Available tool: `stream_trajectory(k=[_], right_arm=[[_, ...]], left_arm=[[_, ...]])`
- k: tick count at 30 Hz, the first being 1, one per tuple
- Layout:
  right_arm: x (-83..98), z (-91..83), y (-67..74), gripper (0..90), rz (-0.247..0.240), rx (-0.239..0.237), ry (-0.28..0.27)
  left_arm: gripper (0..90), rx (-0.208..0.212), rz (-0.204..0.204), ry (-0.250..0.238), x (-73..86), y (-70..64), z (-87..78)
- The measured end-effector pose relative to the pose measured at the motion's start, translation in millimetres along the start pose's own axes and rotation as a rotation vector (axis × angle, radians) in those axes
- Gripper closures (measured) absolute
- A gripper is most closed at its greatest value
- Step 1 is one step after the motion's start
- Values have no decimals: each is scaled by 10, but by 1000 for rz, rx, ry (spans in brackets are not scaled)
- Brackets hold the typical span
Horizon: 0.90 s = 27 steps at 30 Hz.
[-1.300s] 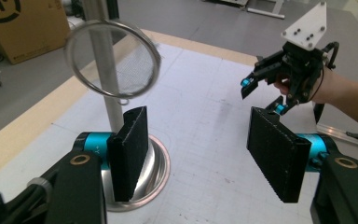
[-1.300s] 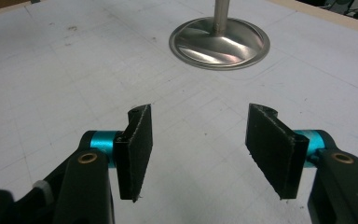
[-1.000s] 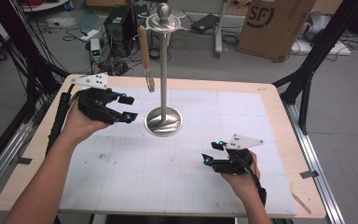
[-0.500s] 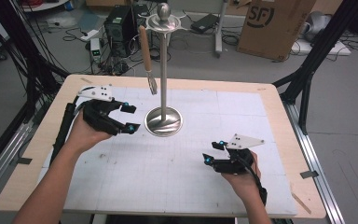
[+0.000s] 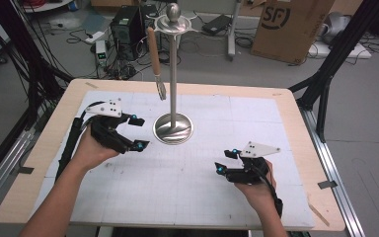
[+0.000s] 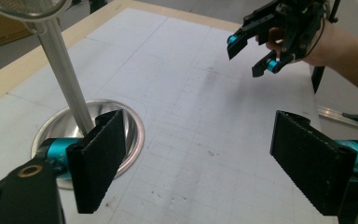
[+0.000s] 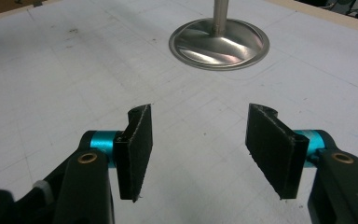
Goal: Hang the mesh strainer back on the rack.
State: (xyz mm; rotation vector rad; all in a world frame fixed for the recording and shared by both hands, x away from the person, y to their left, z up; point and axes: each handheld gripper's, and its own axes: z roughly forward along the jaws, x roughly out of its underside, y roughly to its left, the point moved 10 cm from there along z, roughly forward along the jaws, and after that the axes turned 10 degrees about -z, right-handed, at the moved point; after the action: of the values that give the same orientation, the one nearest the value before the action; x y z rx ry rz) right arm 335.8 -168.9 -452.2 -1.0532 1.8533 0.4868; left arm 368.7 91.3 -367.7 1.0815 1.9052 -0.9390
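Fork (image 5: 156, 64) with a wooden handle hangs from the metal stand (image 5: 173, 127) at mid desk (image 5: 286, 106). Left hand-held gripper (image 5: 136, 133), jaws just opened wide and empty, sits beside the stand's base; right hand-held gripper (image 5: 226, 161) rests apart, half open, empty.

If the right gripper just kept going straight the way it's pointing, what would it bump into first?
Probably the round base of the metal stand, straight ahead of the right gripper; only bare white mat lies between them.
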Motion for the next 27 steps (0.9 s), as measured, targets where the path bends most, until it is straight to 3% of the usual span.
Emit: stream_trajectory(k=[15, 27], right_arm=[[12, -11, -13, 405, 8, 1, -5], [11, 0, 18, 405, 2, 2, 6]], left_arm=[[147, 9, -4, 1, 233, -50, 134], [125, 17, -39, -5, 456, -26, 172]])
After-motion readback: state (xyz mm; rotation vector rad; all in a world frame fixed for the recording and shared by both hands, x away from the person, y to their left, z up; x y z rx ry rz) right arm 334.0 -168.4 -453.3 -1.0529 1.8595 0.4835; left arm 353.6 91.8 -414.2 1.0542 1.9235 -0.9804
